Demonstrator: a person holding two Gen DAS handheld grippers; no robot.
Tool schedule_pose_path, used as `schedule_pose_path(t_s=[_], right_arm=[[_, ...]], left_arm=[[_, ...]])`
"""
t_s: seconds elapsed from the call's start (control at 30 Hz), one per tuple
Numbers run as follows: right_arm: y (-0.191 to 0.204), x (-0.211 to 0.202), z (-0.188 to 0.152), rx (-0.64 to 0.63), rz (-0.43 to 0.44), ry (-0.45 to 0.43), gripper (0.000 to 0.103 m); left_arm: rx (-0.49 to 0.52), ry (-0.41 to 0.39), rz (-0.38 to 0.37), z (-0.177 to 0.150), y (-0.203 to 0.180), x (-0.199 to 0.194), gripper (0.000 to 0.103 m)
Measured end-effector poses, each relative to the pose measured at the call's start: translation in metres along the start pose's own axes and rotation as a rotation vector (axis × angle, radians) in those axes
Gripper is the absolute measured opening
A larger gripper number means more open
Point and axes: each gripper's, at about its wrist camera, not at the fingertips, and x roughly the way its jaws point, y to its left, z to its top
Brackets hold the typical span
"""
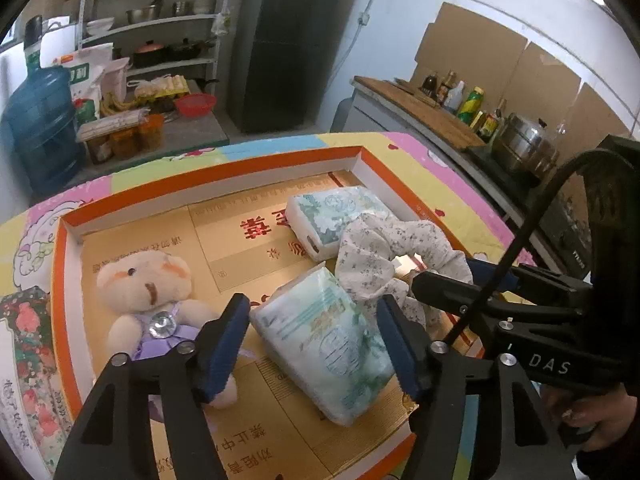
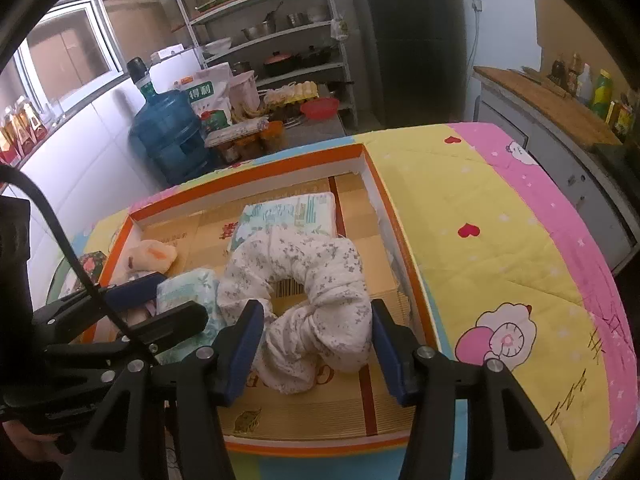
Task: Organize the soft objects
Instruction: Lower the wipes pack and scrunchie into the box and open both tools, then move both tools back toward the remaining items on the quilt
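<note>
desk (image 2: 500, 240): covered in a bright cartoon cloth, yellow and pink with hearts and sheep

tray (image 1: 208, 178): big shallow orange-rimmed box on the desk, gold printed cardboard floor, all my soft stuff sits inside it

near tissue pack (image 1: 328, 344): squishy pale green-and-white plastic pack, lying tilted at the front middle of the tray, right between my left claw's pads

far tissue pack (image 1: 332, 220): same kind of pack, toward the tray's back right corner, partly under the cloth

floral cloth (image 2: 304, 292): white fabric with tiny grey flowers, twisted into a loose ring, on the right side of the tray, one end resting on the far pack

teddy (image 1: 148, 292): cream bear, purple dress with a shiny gem, on its back at the left; its legs are hidden behind my left claw

left claw (image 1: 314, 344): spread wide, pads clear of the pack's sides

right claw (image 2: 318, 348): partly spread around the cloth's near end; can't make out if the pads touch it
</note>
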Motion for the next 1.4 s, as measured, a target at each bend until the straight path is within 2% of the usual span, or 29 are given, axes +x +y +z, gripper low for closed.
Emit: schedule_pose_path(t_s=[0.07,0.57,0.87,0.93,1.0,1.07,1.4], right_arm=[[0.000,-0.003,0.000,0.003,-0.005,-0.008,0.054],[0.011,-0.029,-0.005,0.016,-0.022,-0.053,0.054],[0.017,-0.058,-0.008,0.034,-0.100,-0.114,0.054],[0.018,-0.063,-0.010,0.032,-0.114,-0.121,0.056],[0.021,-0.070,-0.013,0.033,-0.125,-0.132,0.066],[0.025,-0.077,-0.017,0.036,-0.136,-0.145,0.070],[0.052,-0.102,-0.033,0.041,-0.147,-0.171,0.070]], left_arm=[[-0.004,-0.008,-0.005,0.001,0.002,-0.004,0.073],[0.005,-0.073,-0.018,0.000,-0.001,-0.040,0.074],[0.013,-0.119,-0.033,-0.006,-0.001,-0.068,0.074],[0.017,-0.133,-0.041,-0.007,-0.001,-0.075,0.074],[0.019,-0.141,-0.048,-0.009,0.000,-0.081,0.074],[0.021,-0.150,-0.056,-0.012,0.000,-0.088,0.074],[0.025,-0.189,-0.072,-0.029,0.012,-0.127,0.074]])
